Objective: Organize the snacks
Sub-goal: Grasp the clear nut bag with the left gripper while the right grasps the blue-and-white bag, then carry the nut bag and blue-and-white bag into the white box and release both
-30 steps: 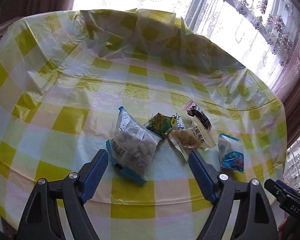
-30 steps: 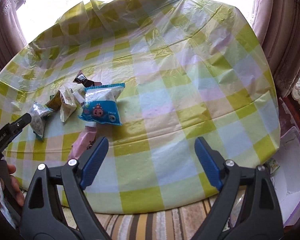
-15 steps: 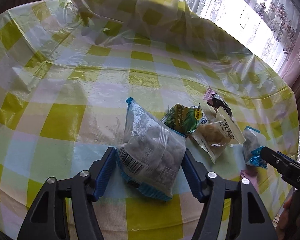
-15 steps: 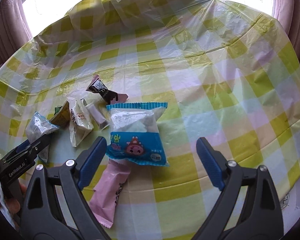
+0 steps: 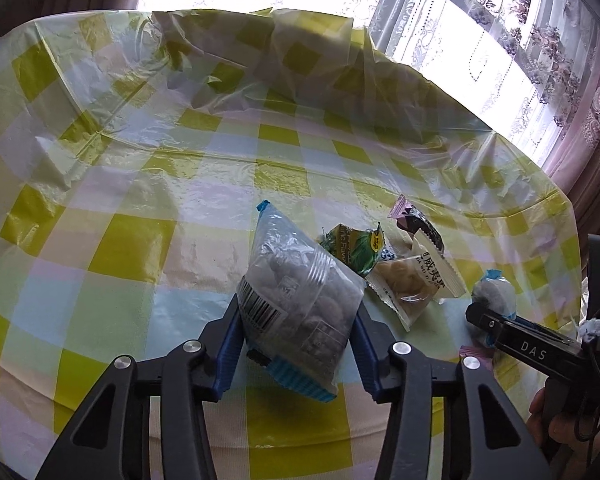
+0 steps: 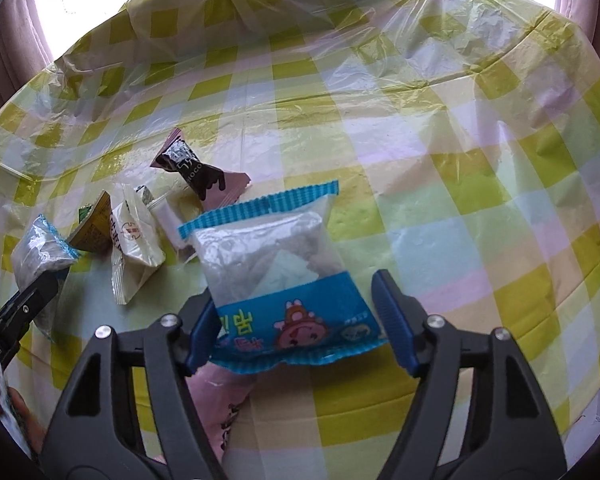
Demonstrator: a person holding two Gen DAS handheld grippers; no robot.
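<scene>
At lower centre of the left wrist view, the left gripper (image 5: pixel 296 344) is closing, both blue pads against the sides of a clear snack bag (image 5: pixel 296 300) with a barcode; the bag's near, blue-edged end hangs between the arms and its contents are hard to make out through the wrinkled film. Its long axis runs up the frame, leaning slightly left, the sealed blue tip pointing to the far side of the checked tablecloth (image 5: pixel 120 200). To its right lie a green packet (image 5: pixel 356 250), a cream packet (image 5: pixel 416 280) and a dark chocolate wrapper (image 5: pixel 420 224), overlapping so that each is partly hidden. At the right edge, the other tool covers most of a small blue-trimmed bag.

At lower centre of the right wrist view, the right gripper (image 6: pixel 300 320) is closing around a blue cartoon-printed bag (image 6: pixel 284 268); the left pad touches it, while the right pad stands just clear. The bag's long axis runs up the frame, its crimped top pointing to the upper right. A pink packet (image 6: pixel 224 404) beneath is largely hidden by the bag and gripper arm.
</scene>
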